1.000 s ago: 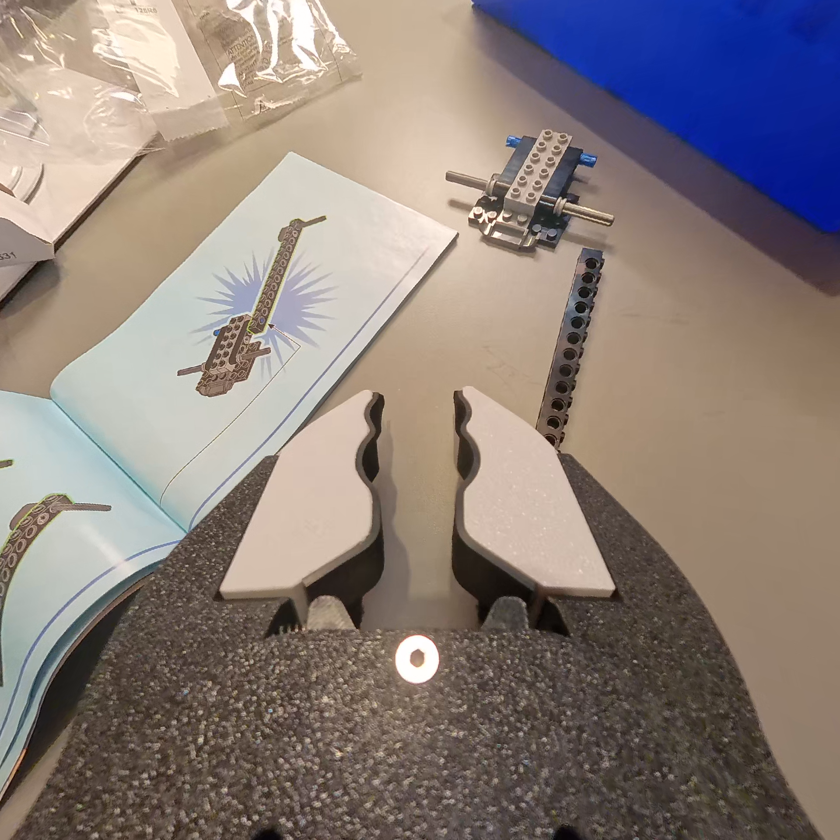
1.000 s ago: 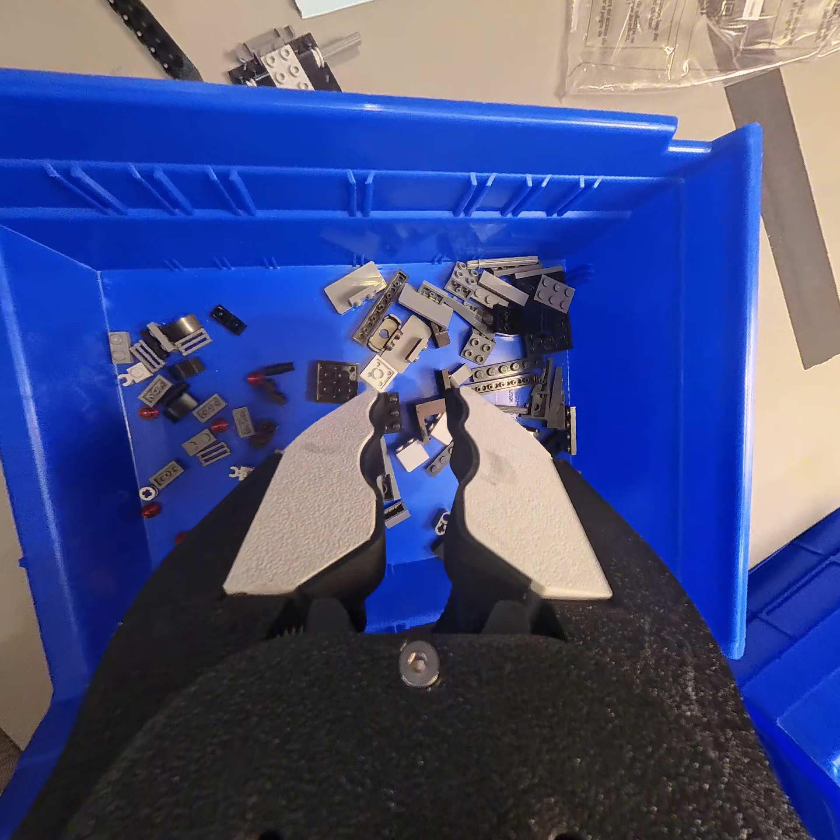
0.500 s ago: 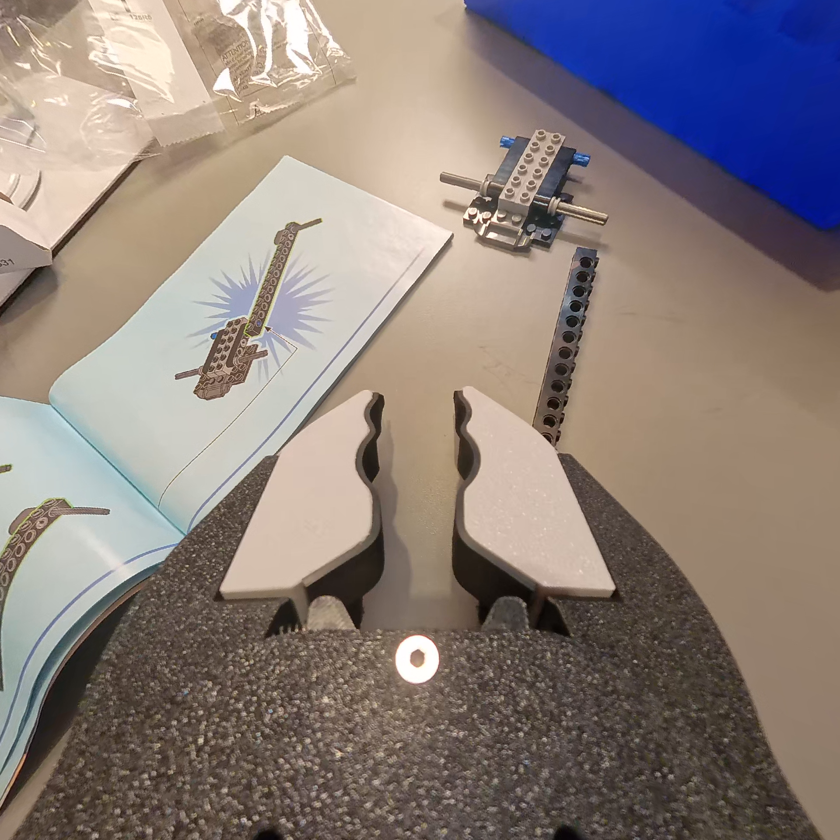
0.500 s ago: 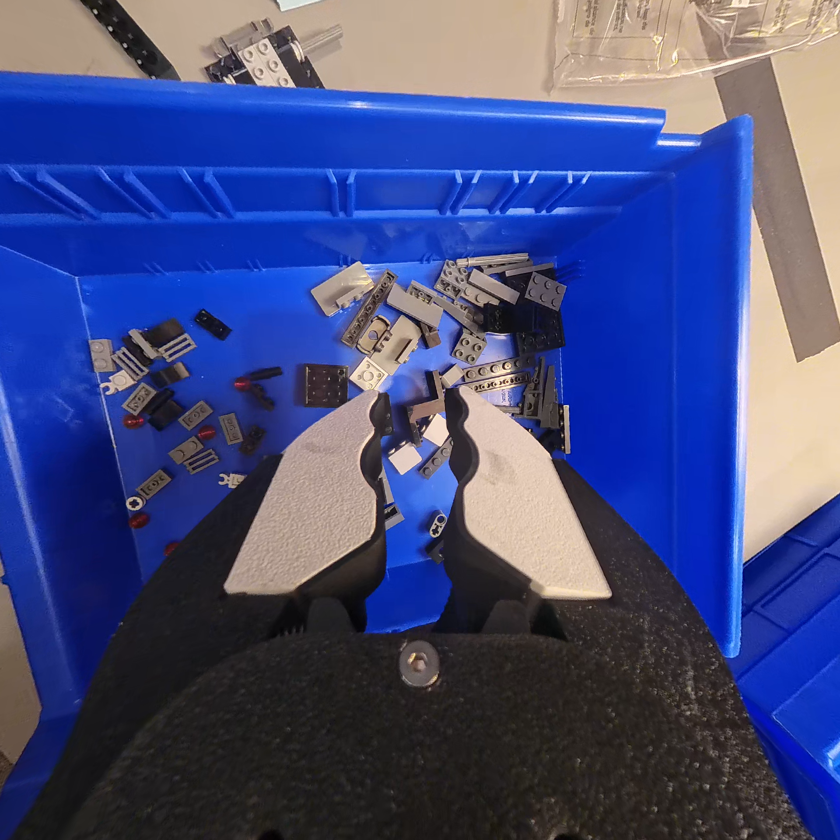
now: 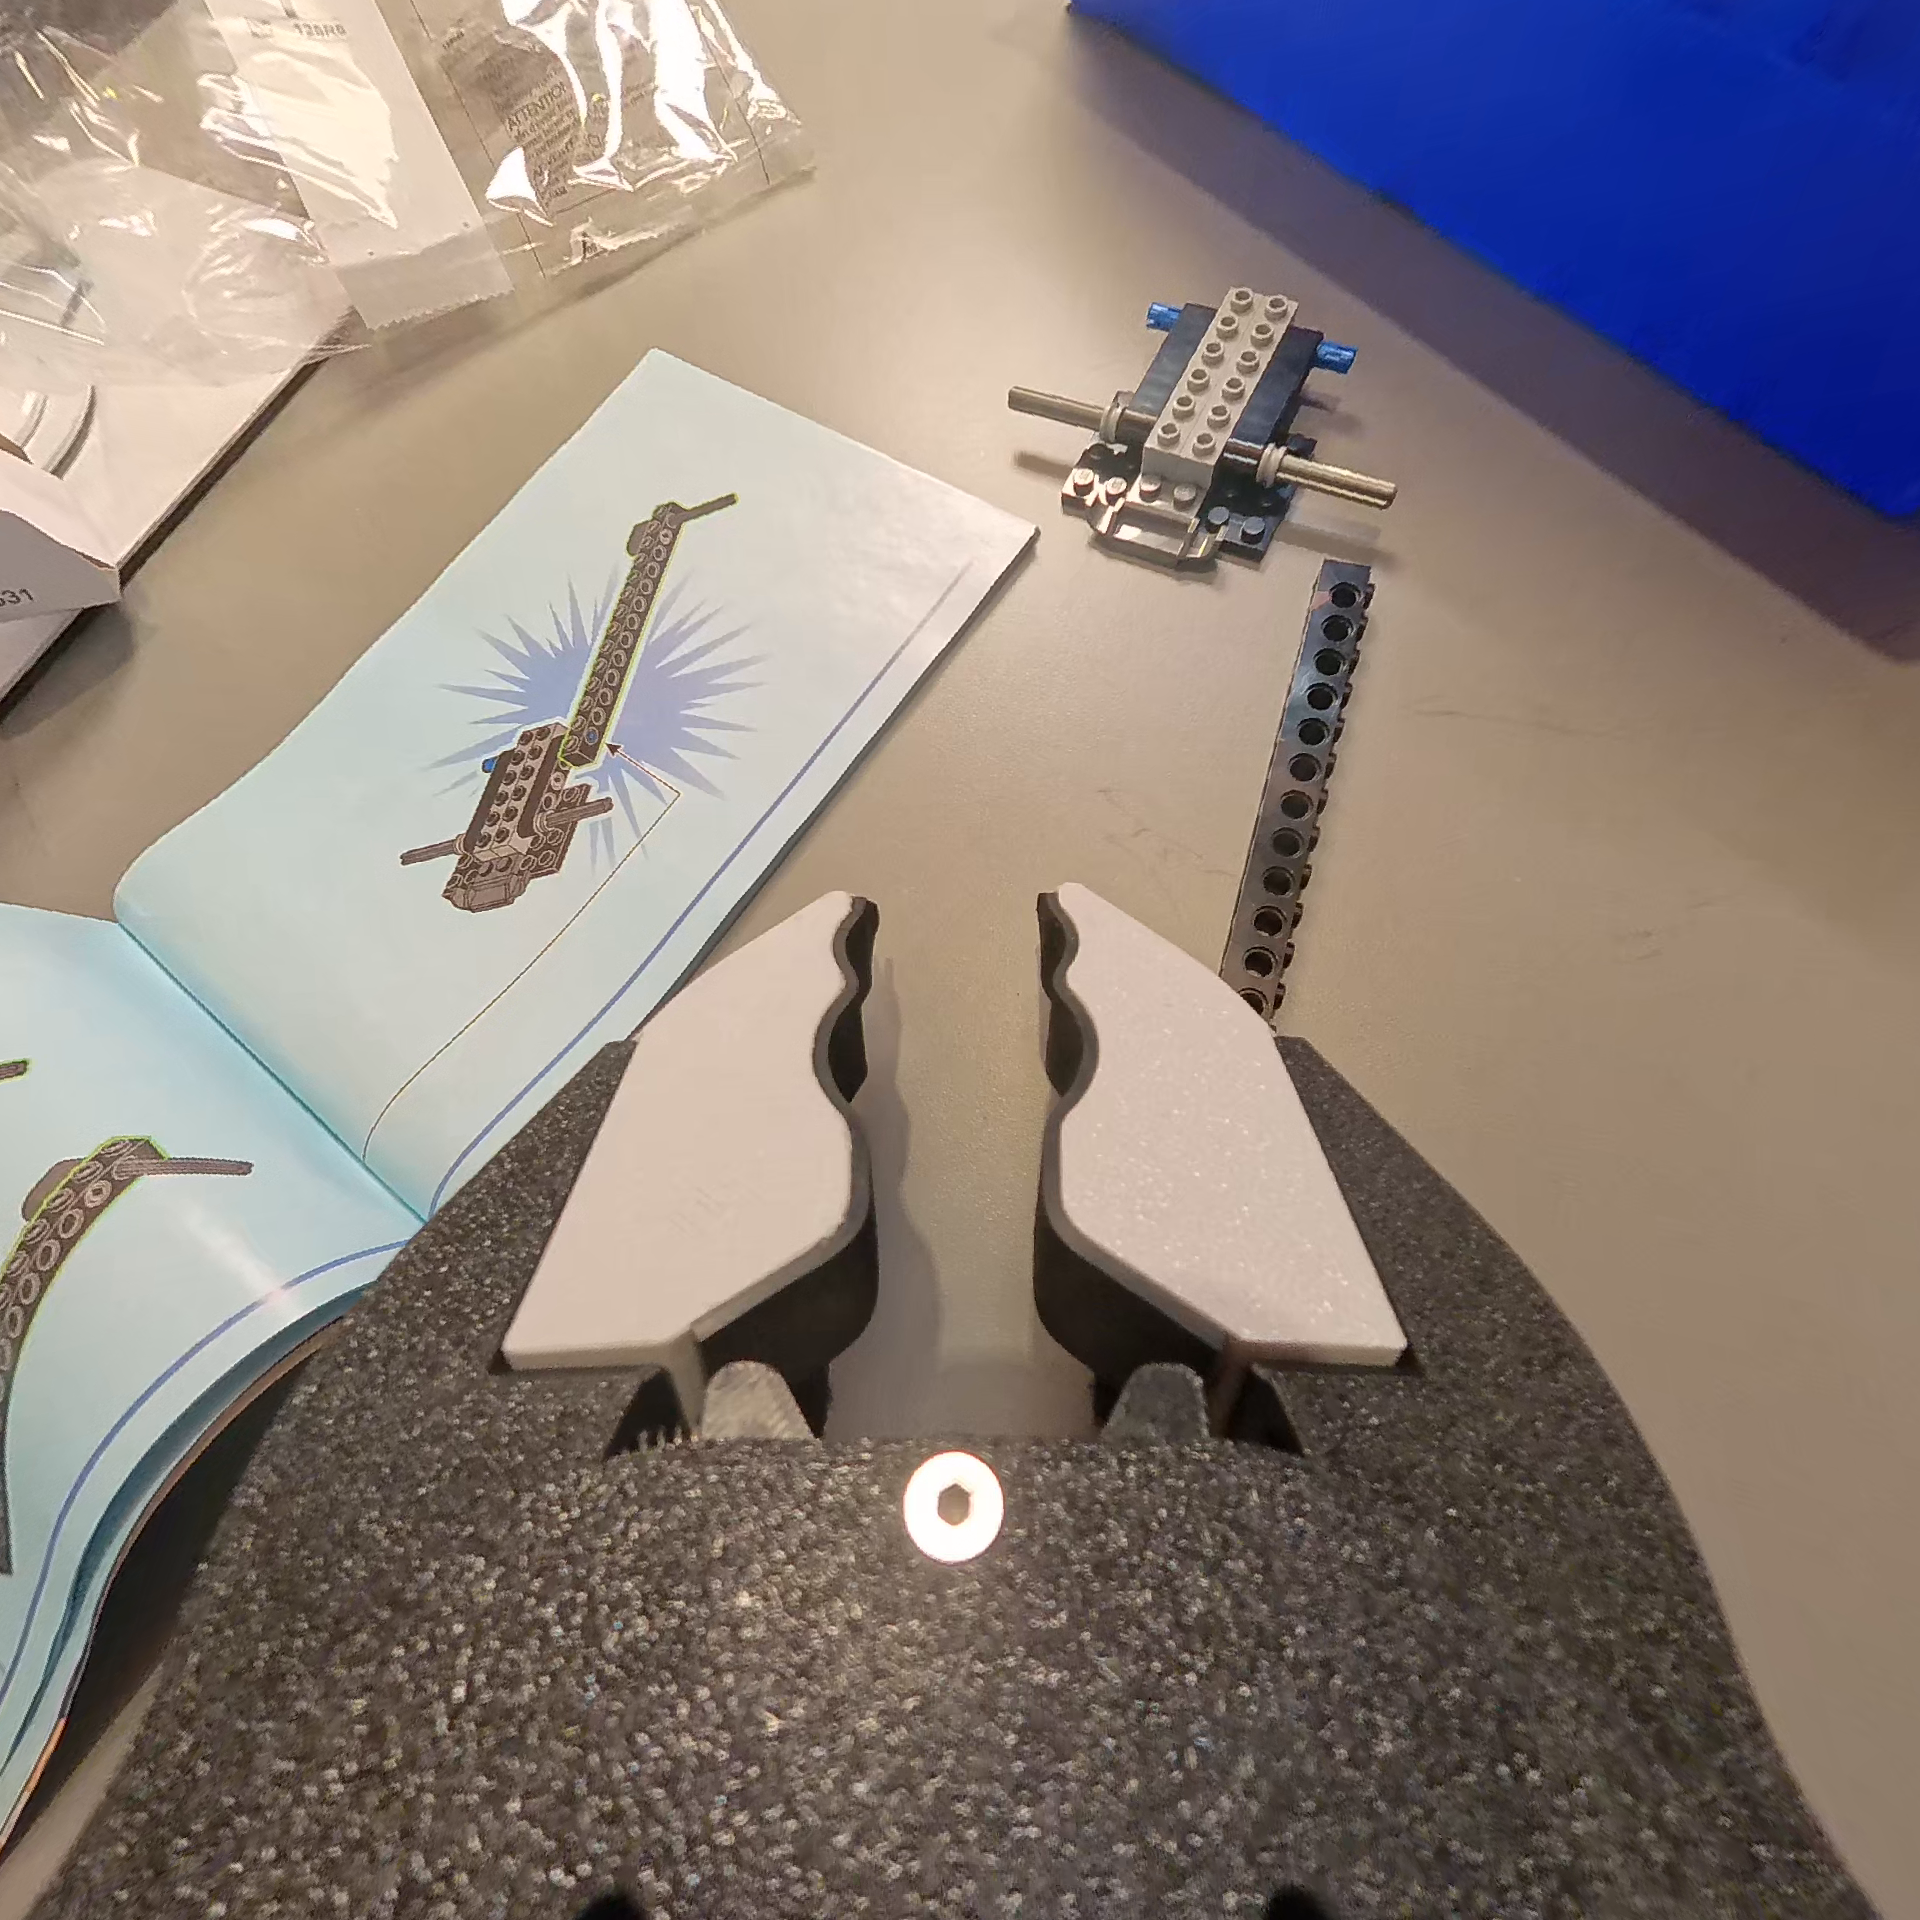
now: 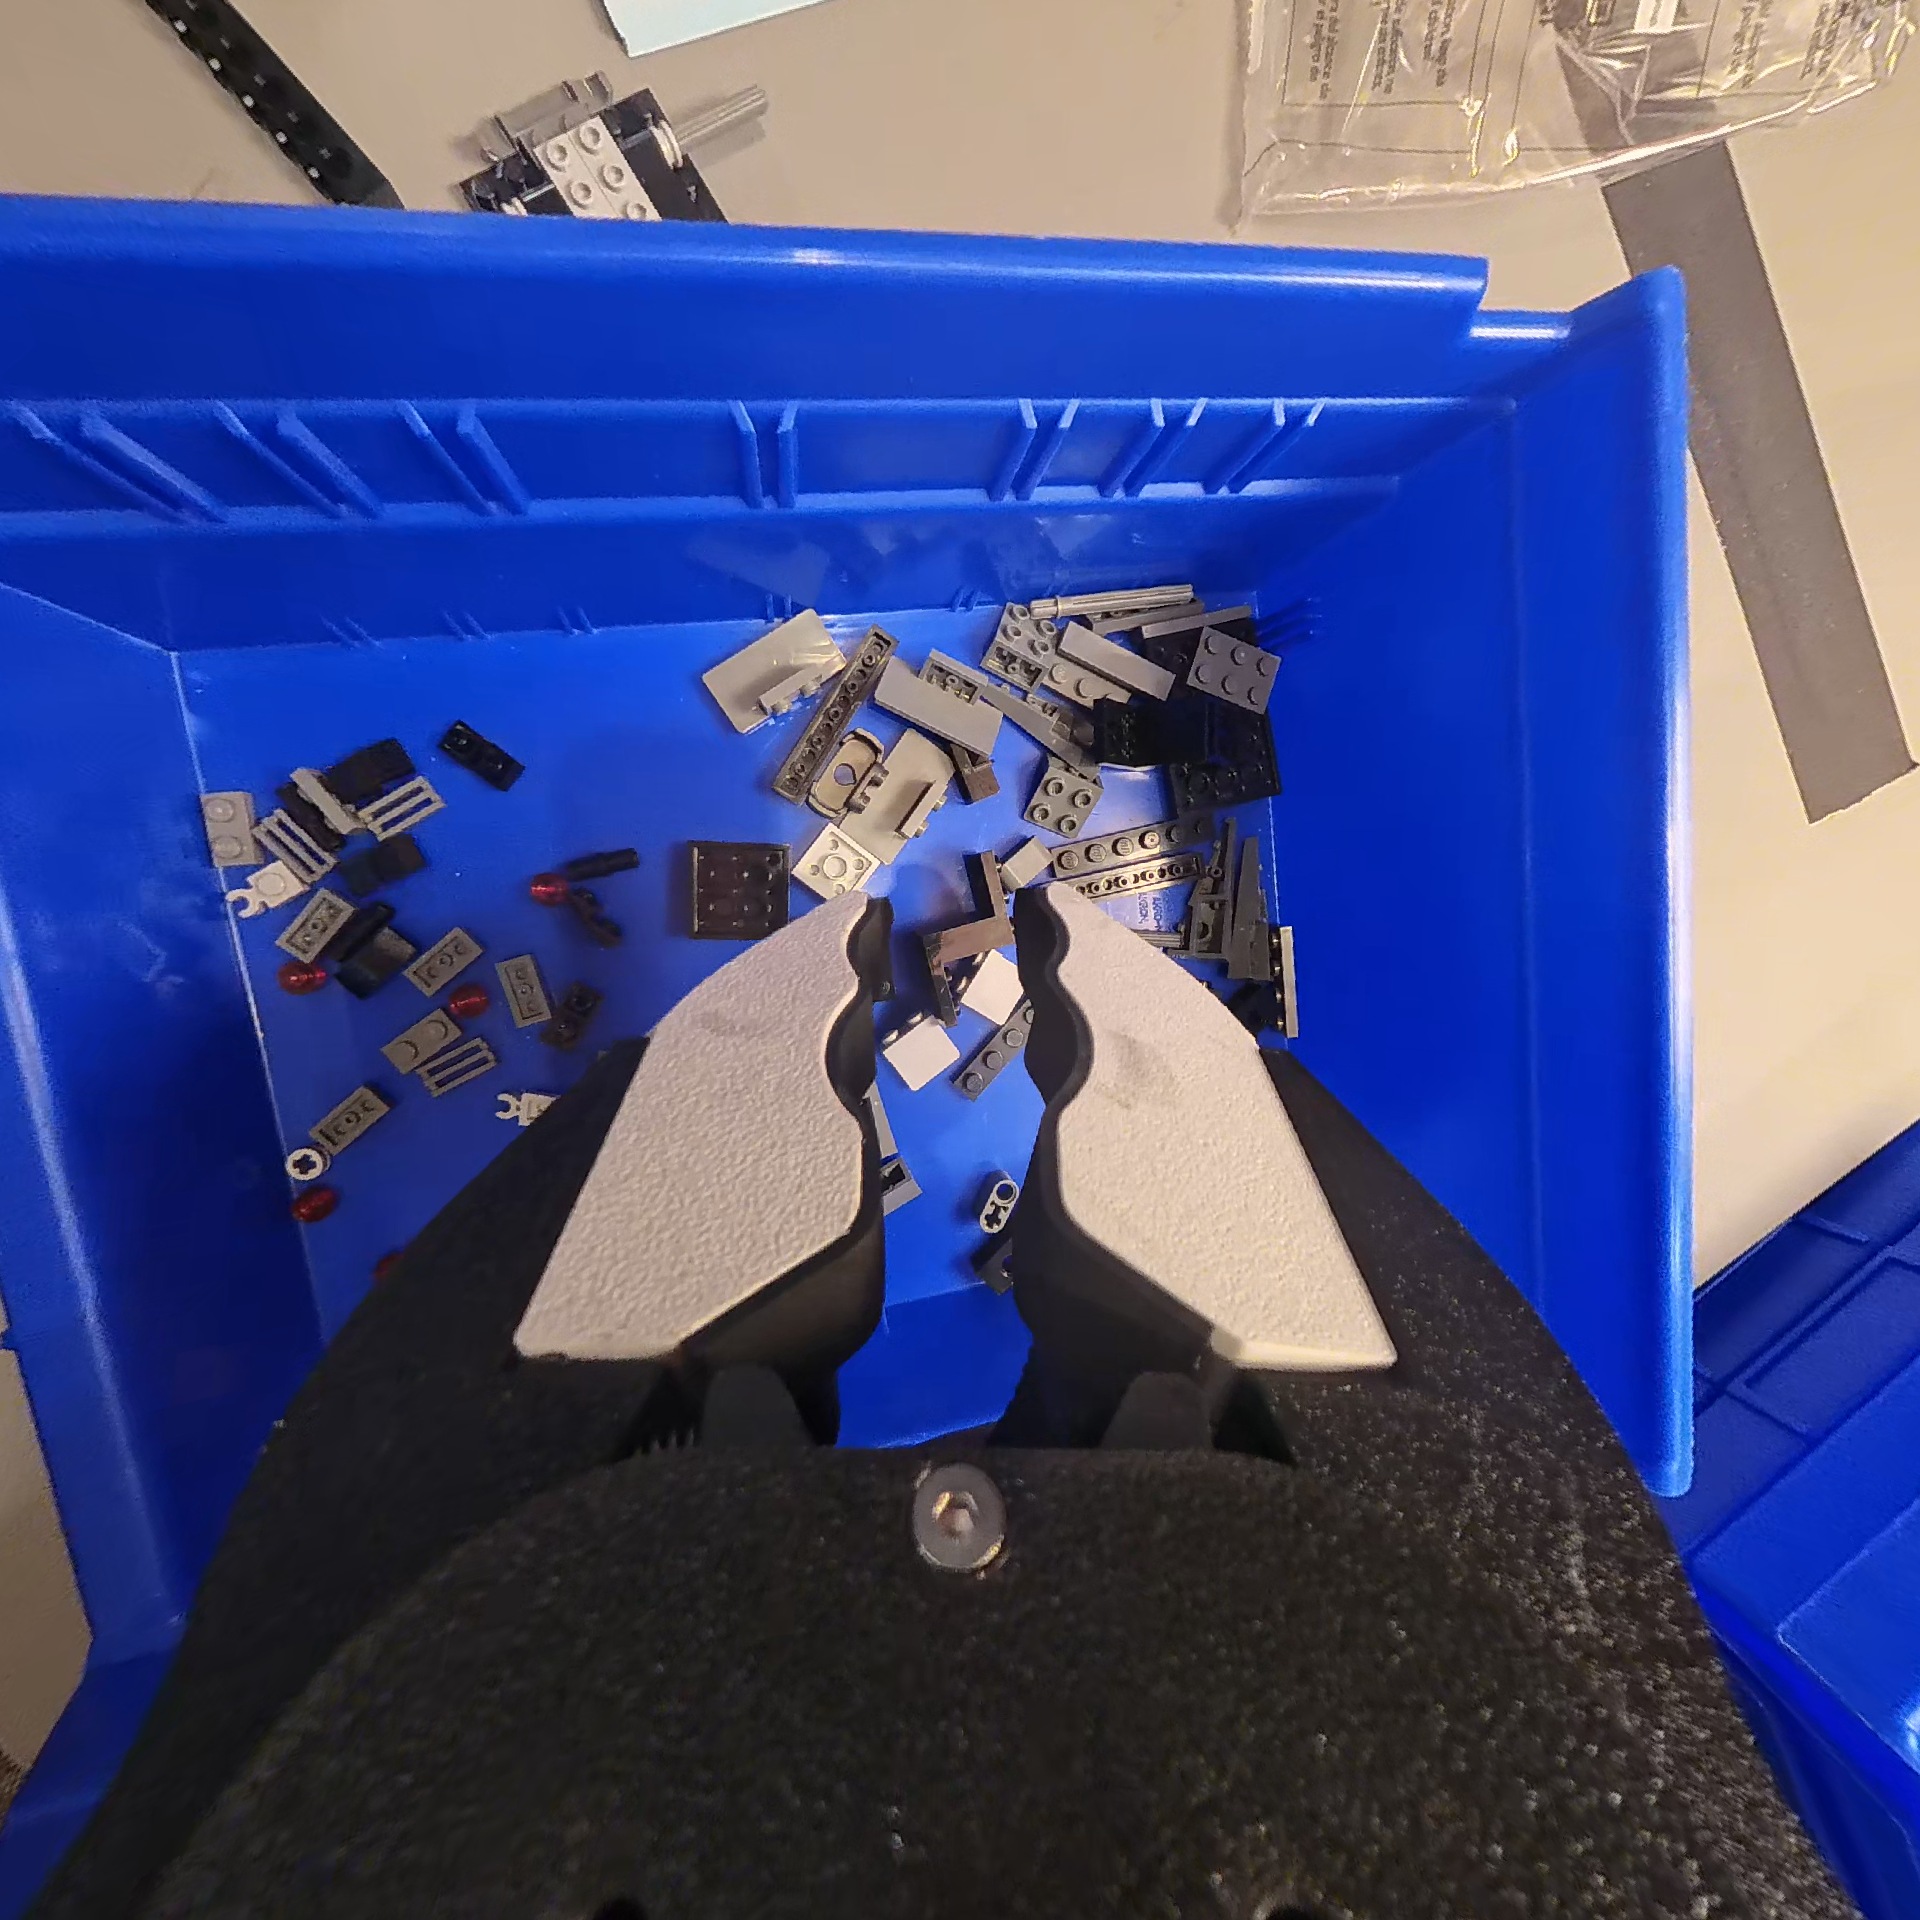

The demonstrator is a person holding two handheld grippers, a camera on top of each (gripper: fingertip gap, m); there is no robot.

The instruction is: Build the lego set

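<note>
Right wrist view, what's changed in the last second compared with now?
The right gripper has drifted a little left over the blue bin, so the loose bricks sit further right in view. Its jaws stay open, holding nothing. The left gripper stays open over the table.

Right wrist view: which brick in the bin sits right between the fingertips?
The dark L-shaped piece, lying on the bin floor between the right gripper's open fingers; it alone is L-shaped.

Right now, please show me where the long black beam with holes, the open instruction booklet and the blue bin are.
long black beam with holes [image 5: 1304, 769], left wrist view, mid-length
open instruction booklet [image 5: 582, 727], left wrist view, right-hand page
blue bin [image 6: 727, 301], right wrist view, far rim
</note>
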